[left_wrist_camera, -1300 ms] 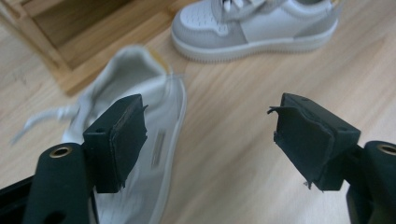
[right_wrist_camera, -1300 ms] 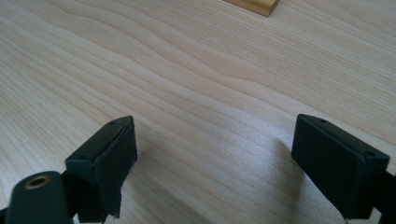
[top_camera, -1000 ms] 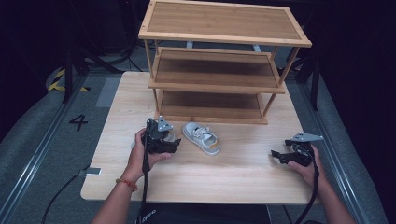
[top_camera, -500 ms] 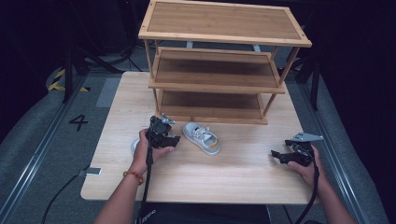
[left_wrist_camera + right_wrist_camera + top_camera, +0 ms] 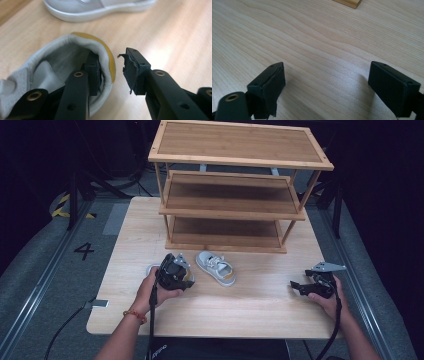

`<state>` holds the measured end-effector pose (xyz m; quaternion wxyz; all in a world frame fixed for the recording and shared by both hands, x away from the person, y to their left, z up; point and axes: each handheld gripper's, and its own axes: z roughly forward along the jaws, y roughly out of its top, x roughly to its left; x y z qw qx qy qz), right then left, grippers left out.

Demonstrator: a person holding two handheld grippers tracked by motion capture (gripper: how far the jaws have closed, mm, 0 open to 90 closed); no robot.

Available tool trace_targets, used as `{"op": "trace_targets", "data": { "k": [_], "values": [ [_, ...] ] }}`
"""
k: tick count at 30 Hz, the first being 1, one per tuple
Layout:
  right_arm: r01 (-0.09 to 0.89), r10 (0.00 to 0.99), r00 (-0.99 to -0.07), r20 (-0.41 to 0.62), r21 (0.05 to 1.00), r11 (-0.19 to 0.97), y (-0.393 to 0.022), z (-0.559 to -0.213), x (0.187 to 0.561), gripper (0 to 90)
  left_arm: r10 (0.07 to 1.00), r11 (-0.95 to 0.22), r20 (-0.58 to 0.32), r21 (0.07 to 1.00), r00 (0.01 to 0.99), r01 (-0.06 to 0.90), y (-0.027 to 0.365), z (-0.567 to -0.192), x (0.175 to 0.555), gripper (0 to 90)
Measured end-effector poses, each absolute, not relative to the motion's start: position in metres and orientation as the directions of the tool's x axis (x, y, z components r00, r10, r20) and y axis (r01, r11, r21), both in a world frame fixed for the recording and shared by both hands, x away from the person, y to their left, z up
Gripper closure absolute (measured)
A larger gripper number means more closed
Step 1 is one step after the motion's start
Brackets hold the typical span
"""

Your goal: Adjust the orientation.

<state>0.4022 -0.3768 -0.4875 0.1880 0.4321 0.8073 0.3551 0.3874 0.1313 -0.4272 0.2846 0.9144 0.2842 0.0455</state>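
Left gripper closes on the shoe's heel

The left gripper has just been narrowing its jaws: one sits inside the near shoe, one outside at 3 o'clock, not yet pressing. The right gripper waits wide open, empty.

Hand-held gripper agape above table

Two shoes lie on the table (before the rack).
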Motion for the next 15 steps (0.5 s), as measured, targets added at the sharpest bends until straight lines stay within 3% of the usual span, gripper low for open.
{"op": "trace_targets", "data": {
  "k": [5, 11, 15],
  "values": [
    [0.564, 0.831, -0.556, 0.003, 0.736, 0.374, -0.377, -0.488, 0.402, 14.5, 0.508, -0.687, -0.103, 0.551, 0.855, 0.474, 0.141, -0.422, 0.366, 68.6],
    [0.564, 0.832, -0.555, 0.003, 0.736, 0.374, -0.377, -0.488, 0.402, 14.5, 0.517, -0.674, -0.108, 0.561, 0.849, 0.481, 0.145, -0.42, 0.359, 64.8],
    [0.564, 0.831, -0.556, 0.003, 0.736, 0.375, -0.377, -0.488, 0.402, 14.5, 0.532, -0.661, -0.124, 0.558, 0.838, 0.502, 0.136, -0.421, 0.365, 55.4]
  ]
}}
